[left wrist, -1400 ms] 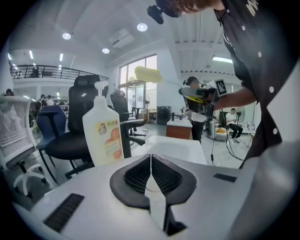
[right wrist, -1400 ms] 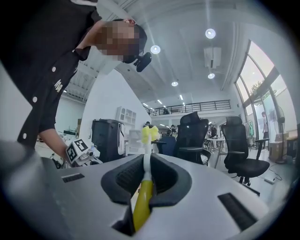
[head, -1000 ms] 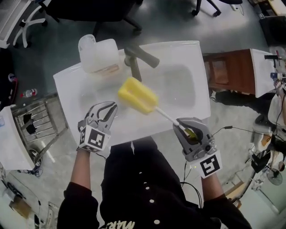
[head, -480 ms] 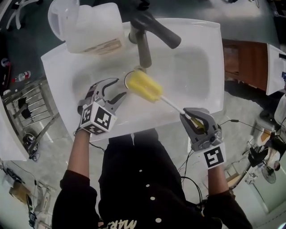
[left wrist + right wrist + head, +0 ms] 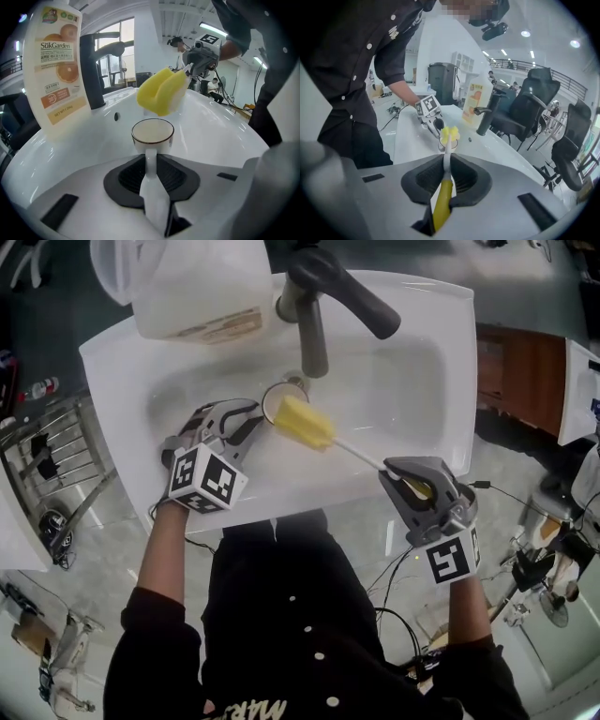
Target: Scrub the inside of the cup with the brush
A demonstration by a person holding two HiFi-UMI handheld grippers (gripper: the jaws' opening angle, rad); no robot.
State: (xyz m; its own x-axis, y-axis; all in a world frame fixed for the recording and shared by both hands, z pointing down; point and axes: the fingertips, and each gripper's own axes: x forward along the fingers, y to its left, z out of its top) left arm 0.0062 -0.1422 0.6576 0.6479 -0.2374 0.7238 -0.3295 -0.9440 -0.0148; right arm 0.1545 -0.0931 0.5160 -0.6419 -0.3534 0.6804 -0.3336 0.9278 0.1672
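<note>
A small white cup (image 5: 277, 399) with a dark rim stands in the white sink (image 5: 412, 381), just in front of the faucet. My left gripper (image 5: 246, 420) is at the cup (image 5: 152, 132); its jaws are closing, the handle stands between them and the pads touch it. My right gripper (image 5: 405, 486) is shut on the yellow handle of the brush (image 5: 443, 197). The thin white shaft runs up-left to the yellow sponge head (image 5: 305, 423), which hovers over the cup's rim, partly covering it. In the left gripper view the sponge head (image 5: 161, 91) hangs just above the cup's mouth.
A dark grey faucet (image 5: 319, 296) rises behind the cup, its spout pointing right. A large translucent detergent bottle (image 5: 192, 287) with an orange label stands on the sink's back left corner. A metal rack (image 5: 56, 474) is on the floor at the left.
My left gripper moved forward to the cup, opened wide, and is now round the cup's handle. The brush head came down and left to the cup's rim.
</note>
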